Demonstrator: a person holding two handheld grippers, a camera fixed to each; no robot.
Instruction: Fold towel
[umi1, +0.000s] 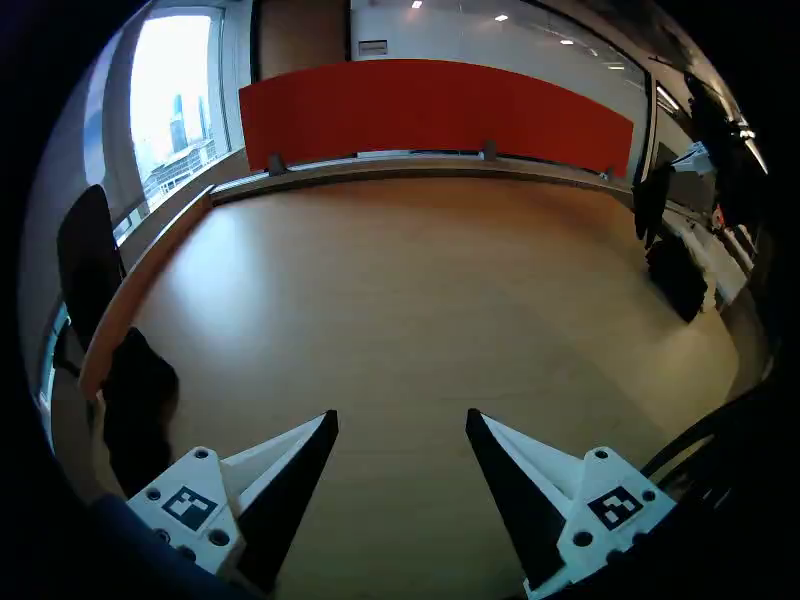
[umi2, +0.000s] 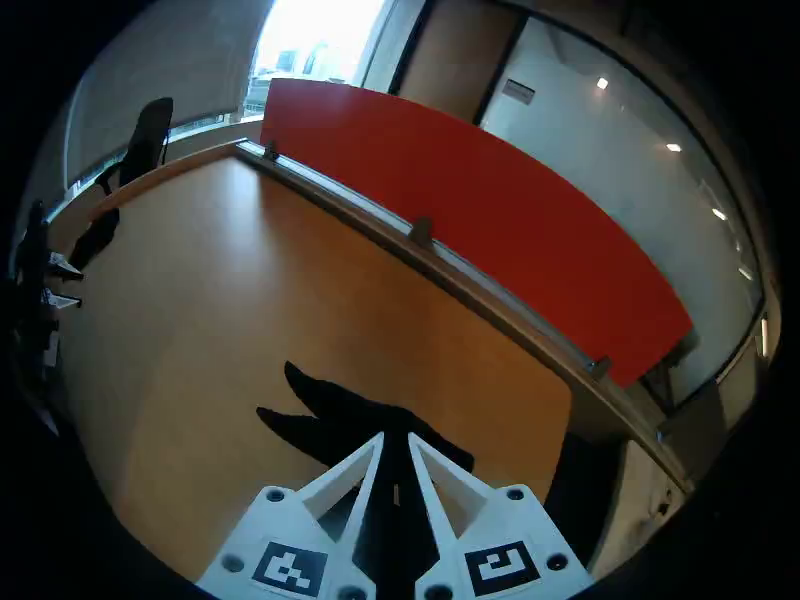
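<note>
left gripper (umi1: 401, 425) is hanging wide open over the bare desk (umi1: 420, 290), holding nothing. the right gripper (umi2: 395, 440) is sitting squeezed down to a thin slit on the dark towel (umi2: 315, 415), which is lying bunched near the desk's edge. it looks like it's pinching a fold, though it's all black in there so i'm not dead sure. what's worrying me: if it's only nipping a thin bit, the cloth is slipping out mid-fold, or dragging off that edge with nothing pinning the other side.
</note>
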